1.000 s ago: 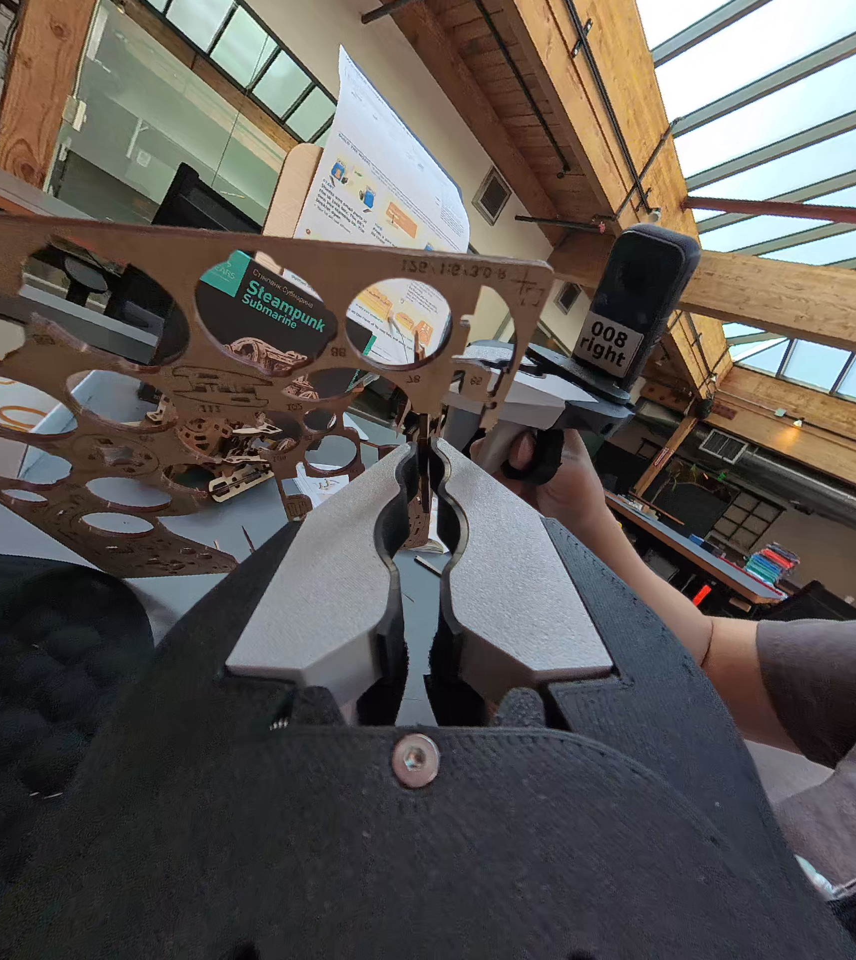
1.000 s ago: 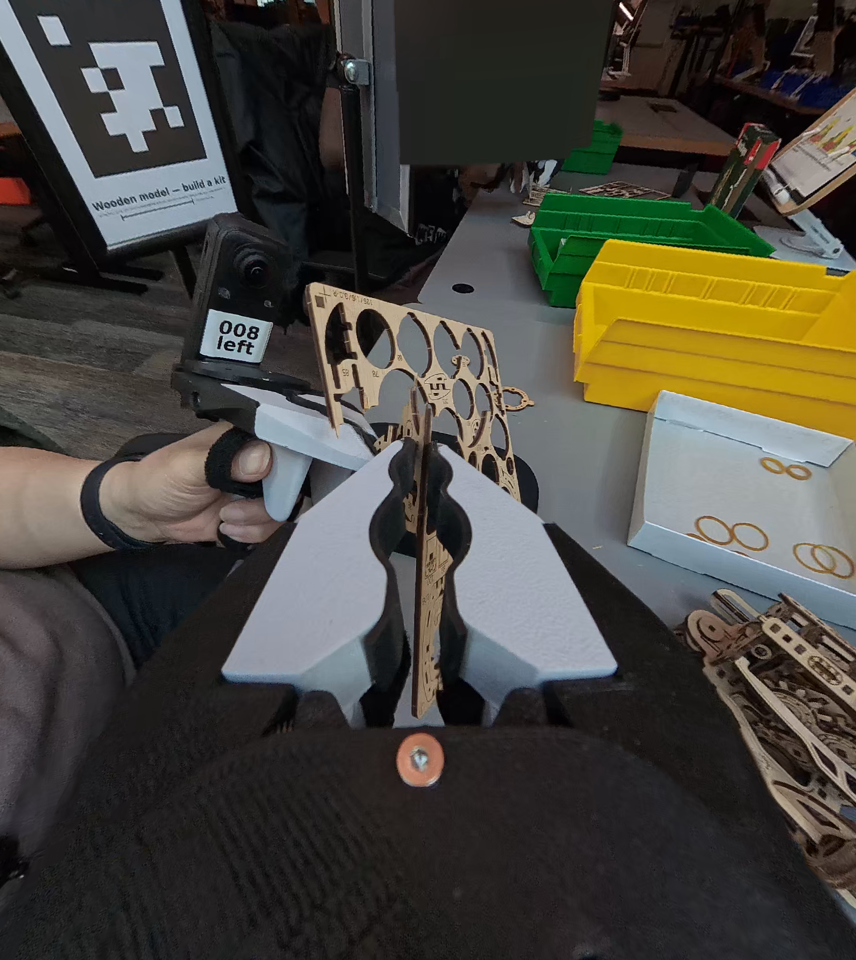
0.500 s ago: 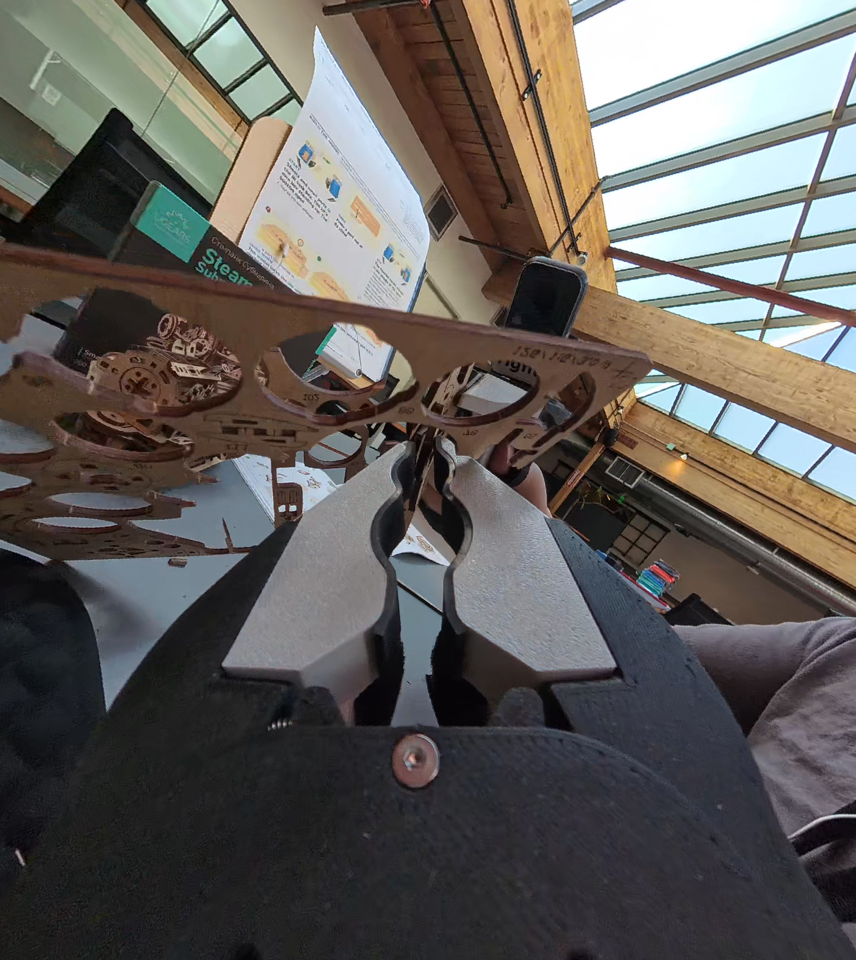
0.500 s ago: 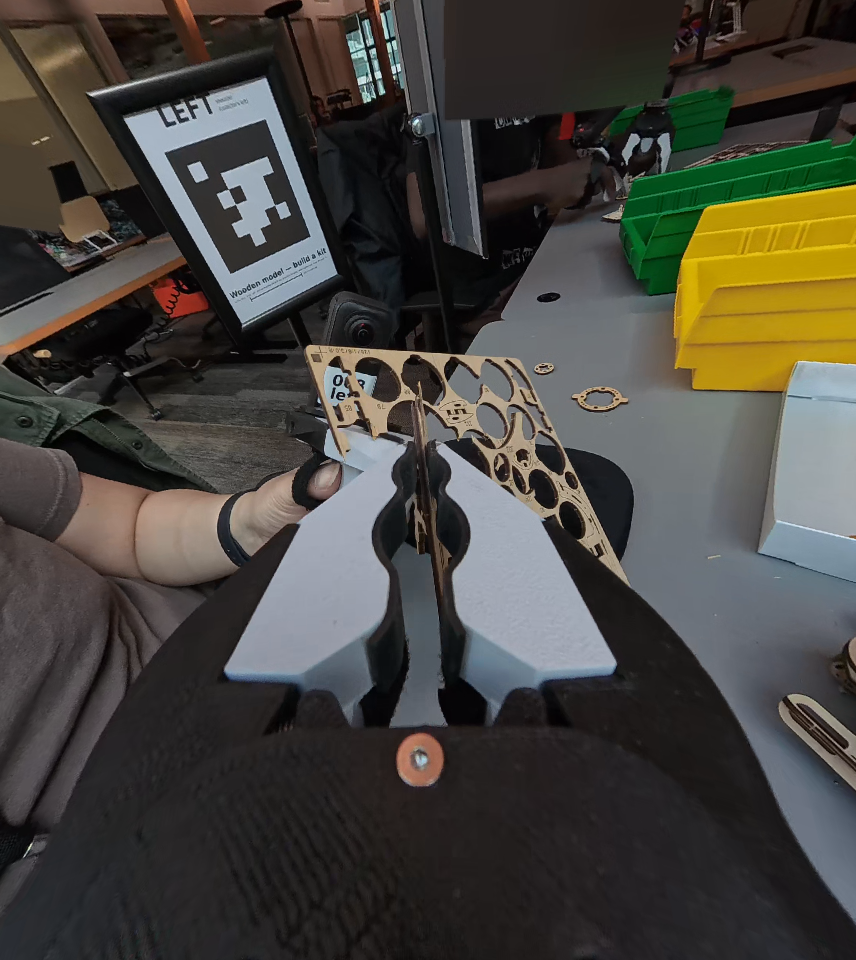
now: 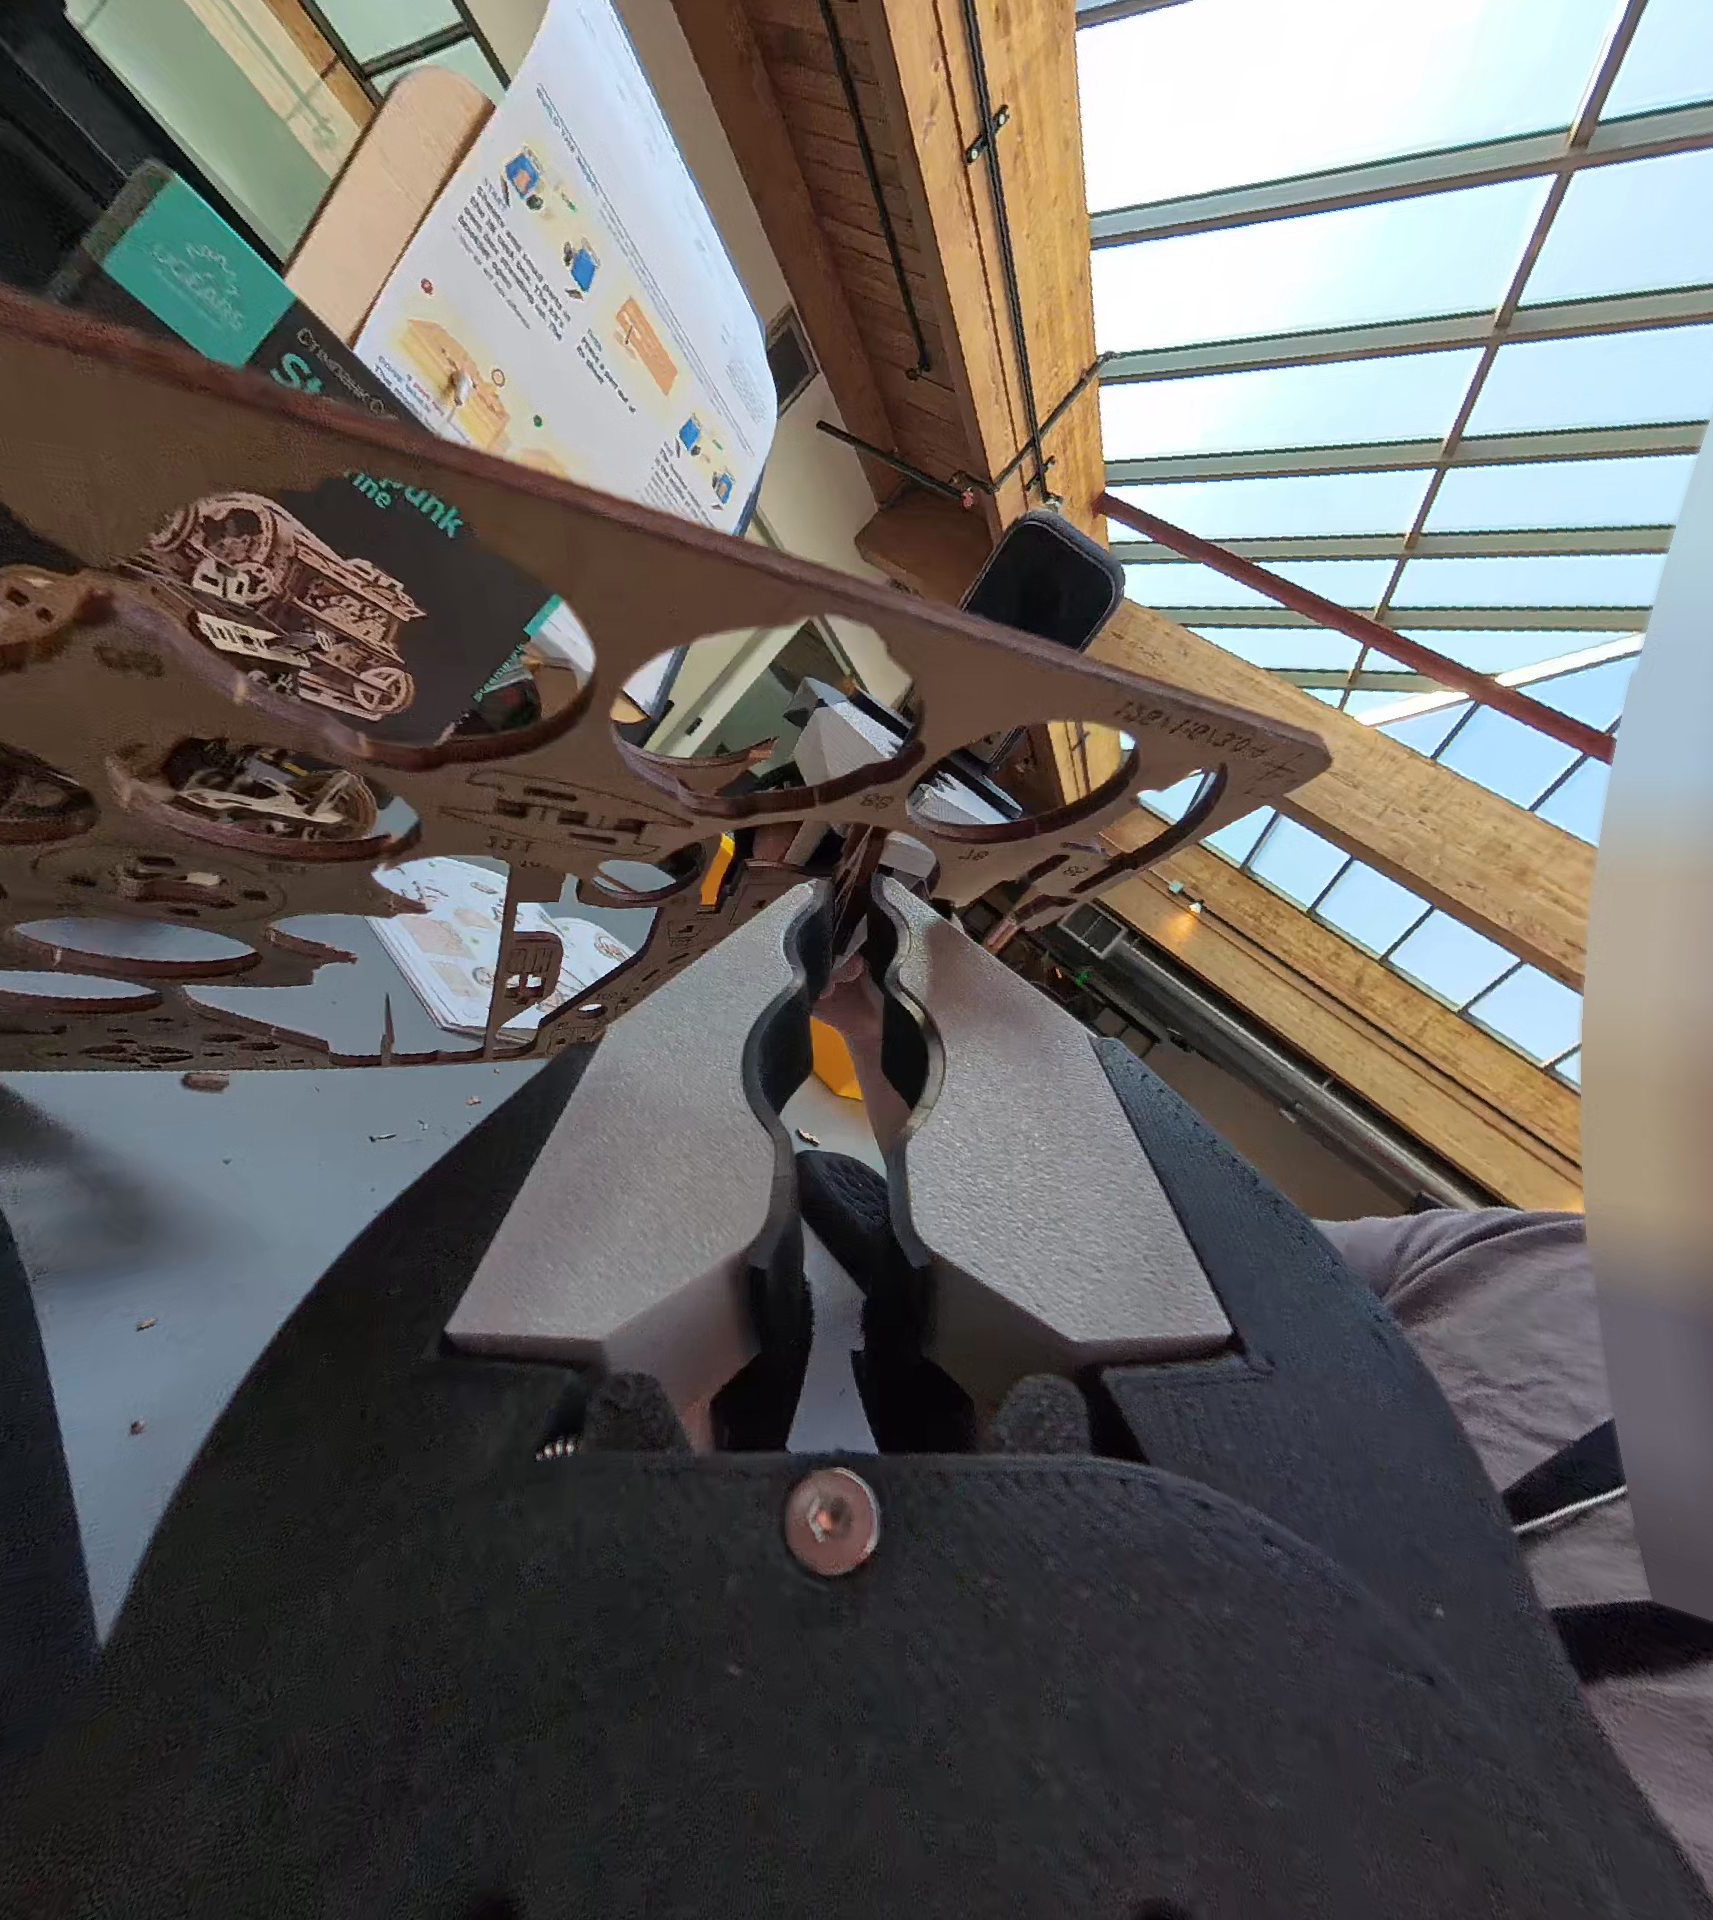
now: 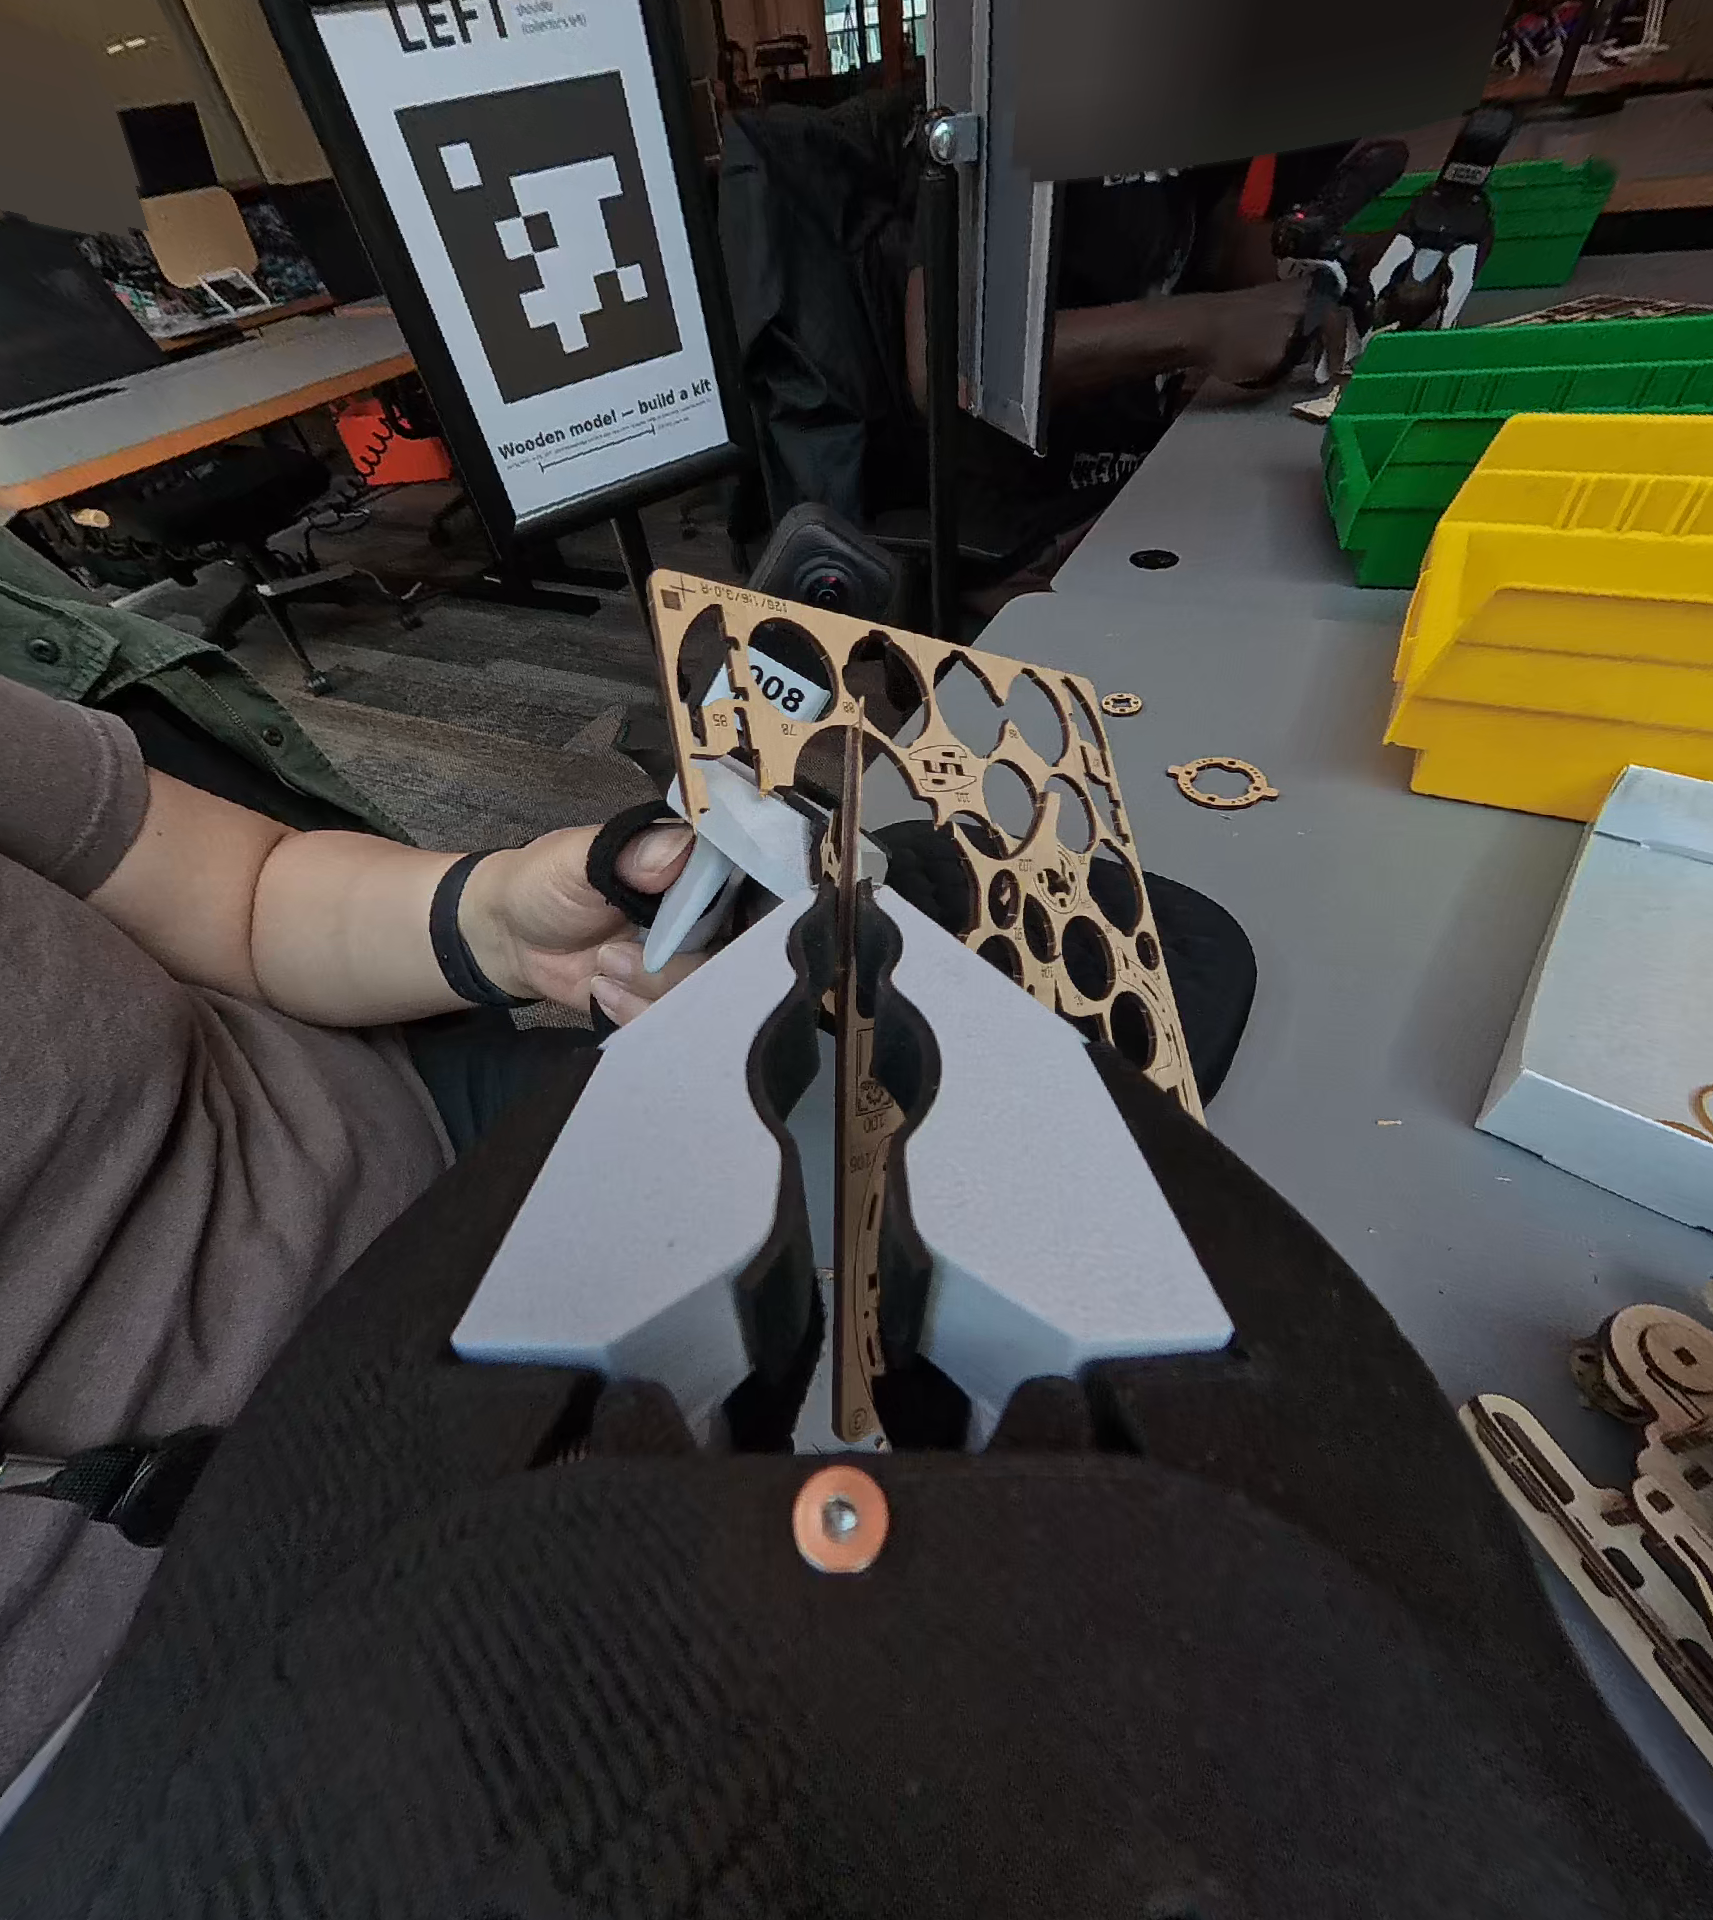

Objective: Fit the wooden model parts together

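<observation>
A flat wooden sheet with many punched-out round holes (image 5: 623, 665) is held up off the table. My left gripper (image 5: 847, 899) is shut on its lower edge, and the sheet stretches off to the left. In the right wrist view the same sheet (image 6: 1028, 821) stands tilted ahead, with the left gripper (image 6: 758, 831) and a hand behind it. My right gripper (image 6: 847, 914) is shut on a thin flat wooden piece (image 6: 852, 1122) seen edge-on. Its far end reaches the sheet beside the left gripper's tips. I cannot tell whether they touch.
On the grey table (image 6: 1351, 935) stand a yellow bin (image 6: 1610, 623), a green bin (image 6: 1558, 343) and a white box with wooden rings (image 6: 1662, 987). A part-built wooden model (image 6: 1683, 1455) lies near right. Small ring parts (image 6: 1221, 781) and a black pad (image 6: 1195, 956) lie beyond the sheet. The grippers are tip to tip, or close to it.
Both grippers have swung up and round with their loads. The sheet has tilted flatter, and the right gripper now sits behind its holes. Both grips stay shut.
</observation>
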The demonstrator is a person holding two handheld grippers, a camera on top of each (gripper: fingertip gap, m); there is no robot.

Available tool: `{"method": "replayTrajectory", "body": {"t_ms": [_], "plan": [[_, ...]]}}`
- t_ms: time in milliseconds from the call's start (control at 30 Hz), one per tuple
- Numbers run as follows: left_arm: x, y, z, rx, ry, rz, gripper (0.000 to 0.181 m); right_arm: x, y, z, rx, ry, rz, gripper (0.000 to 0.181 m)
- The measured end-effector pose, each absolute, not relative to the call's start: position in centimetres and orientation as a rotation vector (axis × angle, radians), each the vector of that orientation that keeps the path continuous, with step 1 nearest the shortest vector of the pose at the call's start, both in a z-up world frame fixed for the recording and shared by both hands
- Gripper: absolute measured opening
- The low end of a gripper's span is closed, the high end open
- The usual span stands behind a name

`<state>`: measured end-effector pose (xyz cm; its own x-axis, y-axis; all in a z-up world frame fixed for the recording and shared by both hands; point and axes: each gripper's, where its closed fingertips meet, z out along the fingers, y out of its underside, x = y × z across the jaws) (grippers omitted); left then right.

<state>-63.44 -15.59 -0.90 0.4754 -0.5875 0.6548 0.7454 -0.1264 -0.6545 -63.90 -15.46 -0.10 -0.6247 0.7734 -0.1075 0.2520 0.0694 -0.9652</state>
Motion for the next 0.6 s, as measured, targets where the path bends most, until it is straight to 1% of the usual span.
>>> {"method": "replayTrajectory", "body": {"t_ms": [200,400,433,500,533,567,600], "plan": [[-63.1,-15.9,-0.8,-1.229,-0.148,-1.302,0.004,-63.6,-15.7,0.0,-0.936,-1.930,1.578,0.001],[-64.0,-15.7,-0.2,-1.209,-0.135,-1.106,0.004,-64.5,-15.5,0.7,-1.220,-1.776,1.860,0.001],[-63.9,-15.6,-0.4,-1.228,-0.133,-1.077,0.006,-64.5,-15.4,0.6,-1.234,-1.770,1.875,0.001],[-64.1,-14.8,-1.6,-1.307,-0.171,-1.010,0.024,-64.7,-15.3,0.5,-1.264,-1.759,1.883,0.001],[-64.1,-14.4,-2.0,-1.329,-0.185,-0.976,0.029,-64.7,-15.3,0.5,-1.274,-1.752,1.885,0.001],[-63.9,-14.3,-2.1,-1.330,-0.179,-0.958,0.026,-64.8,-15.3,0.5,-1.284,-1.743,1.891,0.001],[-63.5,-14.3,-2.0,-1.327,-0.160,-0.959,0.017,-64.9,-15.3,0.4,-1.290,-1.737,1.895,0.001]]}}
